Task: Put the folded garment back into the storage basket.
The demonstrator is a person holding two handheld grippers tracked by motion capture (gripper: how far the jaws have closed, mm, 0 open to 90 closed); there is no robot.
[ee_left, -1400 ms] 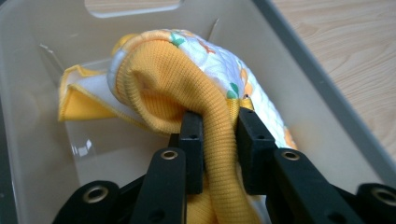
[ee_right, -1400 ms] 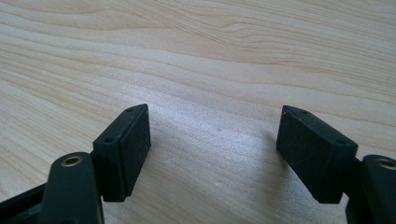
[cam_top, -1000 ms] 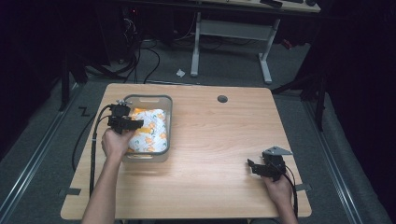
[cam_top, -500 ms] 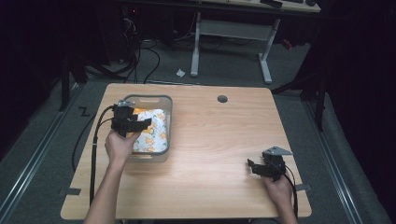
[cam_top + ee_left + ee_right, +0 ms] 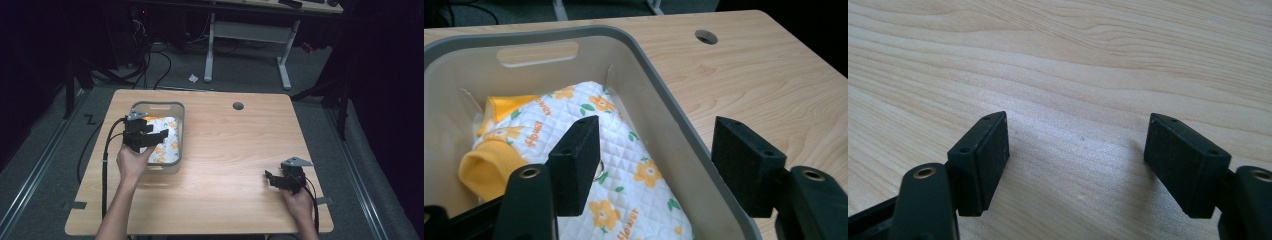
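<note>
Since the left gripper [image 5: 651,167] hangs with jaws spread across the right wall of the grey bin [image 5: 176,131] near the desk's left edge, it is best shifted inward over the quilted flowered garment [image 5: 624,175] before closing, while the right gripper [image 5: 1078,165], likewise released, is kept near the front right corner.

A grey plastic bin [image 5: 176,131] sits on the table's left half. Inside lies a folded white quilted garment [image 5: 624,165] printed with orange flowers, green leaves and "flower" lettering. Its cuff [image 5: 486,167] is plain orange.
</note>
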